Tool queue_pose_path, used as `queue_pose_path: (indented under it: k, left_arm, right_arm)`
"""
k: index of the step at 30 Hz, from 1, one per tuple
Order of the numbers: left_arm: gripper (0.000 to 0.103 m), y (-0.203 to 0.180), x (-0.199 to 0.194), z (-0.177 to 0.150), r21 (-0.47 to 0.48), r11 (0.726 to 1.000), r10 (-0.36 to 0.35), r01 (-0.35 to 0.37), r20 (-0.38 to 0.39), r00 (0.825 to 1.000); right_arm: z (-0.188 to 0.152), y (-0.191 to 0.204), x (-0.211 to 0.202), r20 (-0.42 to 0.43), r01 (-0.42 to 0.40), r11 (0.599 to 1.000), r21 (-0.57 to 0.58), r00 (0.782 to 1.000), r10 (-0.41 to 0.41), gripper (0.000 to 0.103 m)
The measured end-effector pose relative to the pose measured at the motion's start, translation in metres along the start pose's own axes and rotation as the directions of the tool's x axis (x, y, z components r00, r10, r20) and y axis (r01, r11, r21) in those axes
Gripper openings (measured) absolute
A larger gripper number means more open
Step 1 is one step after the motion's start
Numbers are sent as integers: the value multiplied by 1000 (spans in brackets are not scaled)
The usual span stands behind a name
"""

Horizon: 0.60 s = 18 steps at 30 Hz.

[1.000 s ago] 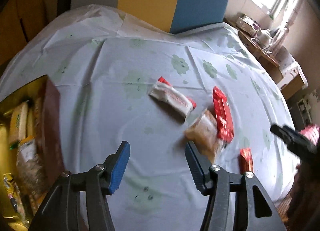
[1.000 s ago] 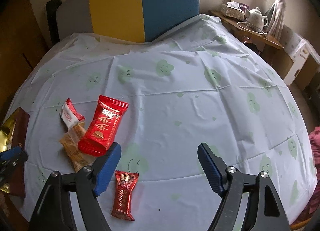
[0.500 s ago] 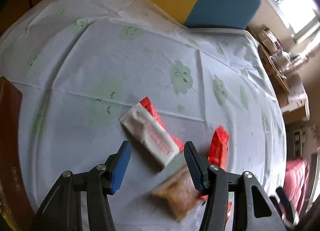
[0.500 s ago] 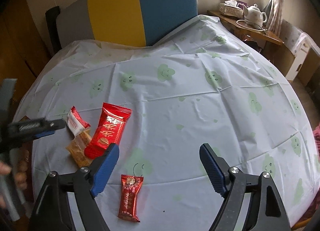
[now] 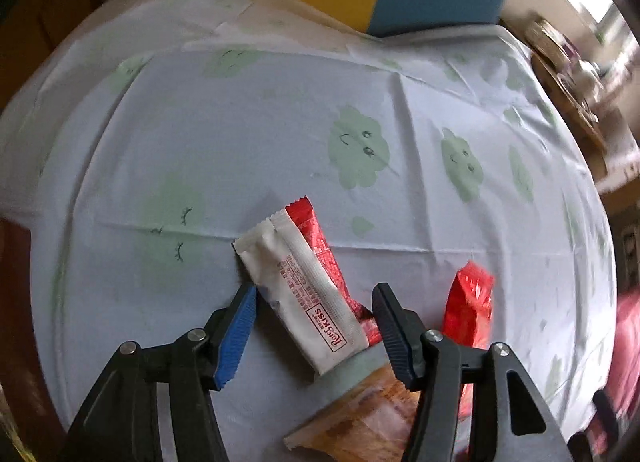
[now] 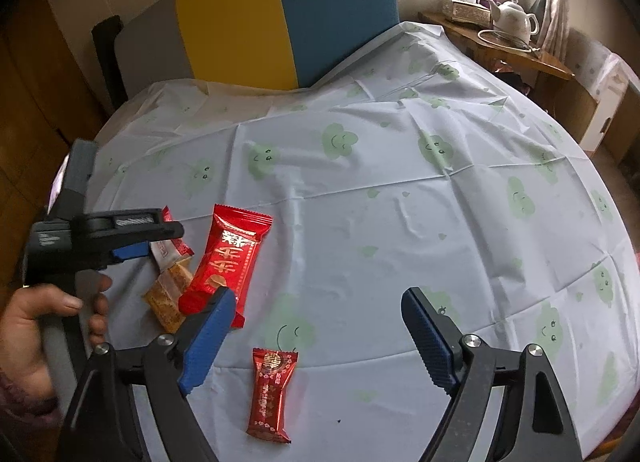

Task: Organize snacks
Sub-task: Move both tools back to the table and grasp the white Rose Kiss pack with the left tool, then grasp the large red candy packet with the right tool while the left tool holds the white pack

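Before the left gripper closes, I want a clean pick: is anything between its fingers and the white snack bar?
Nothing visible: the left gripper is open, straddling the white snack bar, which overlaps the tan packet.

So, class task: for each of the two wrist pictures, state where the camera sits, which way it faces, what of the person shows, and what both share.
Left wrist: on the left gripper, low over the table, facing the white and red snack packet between its open fingers.
Right wrist: on the right gripper, higher, facing across the tablecloth; the person's left hand shows.
Shared: that packet, the large red packet, the brown snack, the yellow and blue chair.
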<state>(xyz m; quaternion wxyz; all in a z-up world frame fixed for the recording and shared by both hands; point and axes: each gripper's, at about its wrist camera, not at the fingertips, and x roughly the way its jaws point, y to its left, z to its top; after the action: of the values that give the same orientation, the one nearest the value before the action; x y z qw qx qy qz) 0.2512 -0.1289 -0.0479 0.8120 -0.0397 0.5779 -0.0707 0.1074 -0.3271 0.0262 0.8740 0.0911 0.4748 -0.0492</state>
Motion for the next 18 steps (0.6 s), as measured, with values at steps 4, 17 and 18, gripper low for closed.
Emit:
queue_pose_path:
  k: [4, 17, 18]
  left_arm:
    - [30, 14, -11, -10, 80, 997, 6, -10, 51, 999]
    - [29, 63, -79, -139, 258, 966, -28, -14, 160, 987]
    - [29, 62, -83, -147, 277, 961, -33, -15, 171, 985]
  right_arm:
    - [0, -2, 2, -8, 6, 1000, 5, 1000, -6, 85]
    - [-3, -5, 7, -18, 70, 998, -8, 997, -70, 85]
    - [-4, -6, 8, -20, 74, 997, -8, 997, -74, 85]
